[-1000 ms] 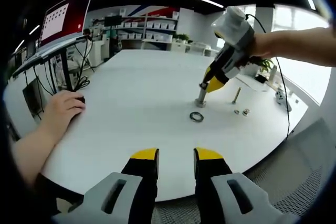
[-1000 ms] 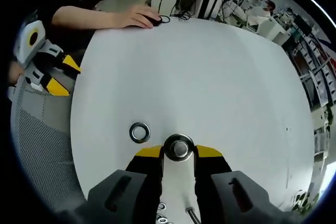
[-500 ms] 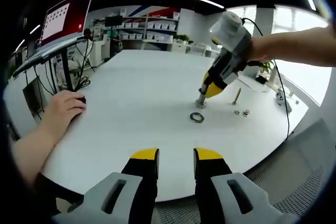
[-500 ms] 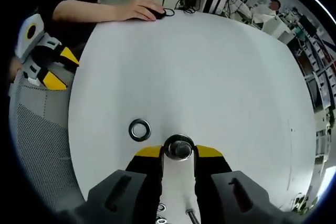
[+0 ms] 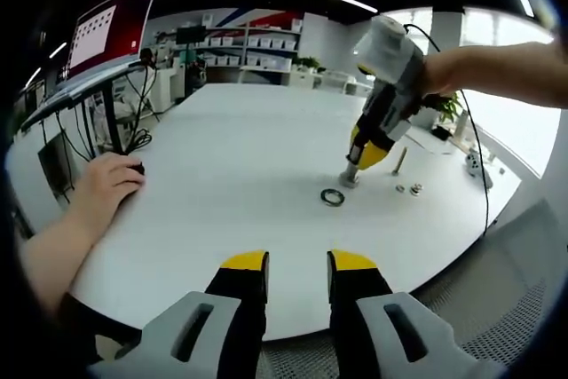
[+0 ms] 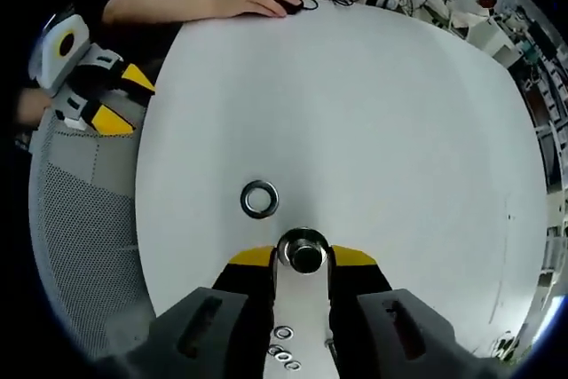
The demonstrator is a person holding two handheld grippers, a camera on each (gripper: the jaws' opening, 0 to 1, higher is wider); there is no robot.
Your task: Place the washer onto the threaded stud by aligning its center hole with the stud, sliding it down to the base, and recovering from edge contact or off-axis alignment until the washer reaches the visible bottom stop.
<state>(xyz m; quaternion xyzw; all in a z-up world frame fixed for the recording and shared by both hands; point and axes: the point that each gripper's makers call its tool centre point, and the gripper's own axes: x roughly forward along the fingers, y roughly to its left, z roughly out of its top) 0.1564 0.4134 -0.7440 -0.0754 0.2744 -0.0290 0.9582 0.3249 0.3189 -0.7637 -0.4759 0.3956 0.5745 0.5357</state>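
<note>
Right gripper view: washer (image 6: 260,199), flat metal ring with dark centre hole, lying on the white bench (image 6: 373,113) just beyond and left of the stud (image 6: 304,251). Stud: shiny round-topped metal piece, clenched between the yellow-tipped jaws of the right tool (image 6: 304,257). Small loose rings (image 6: 284,354) near the bench edge behind the jaws. Wide bare bench surface lies beyond the washer. Left tool (image 5: 298,263): jaws parted, nothing between them, hovering off the bench's near edge.

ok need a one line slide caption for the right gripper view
Right hand-held gripper clasps the upright stud; the washer lies flat on the white table.
</note>
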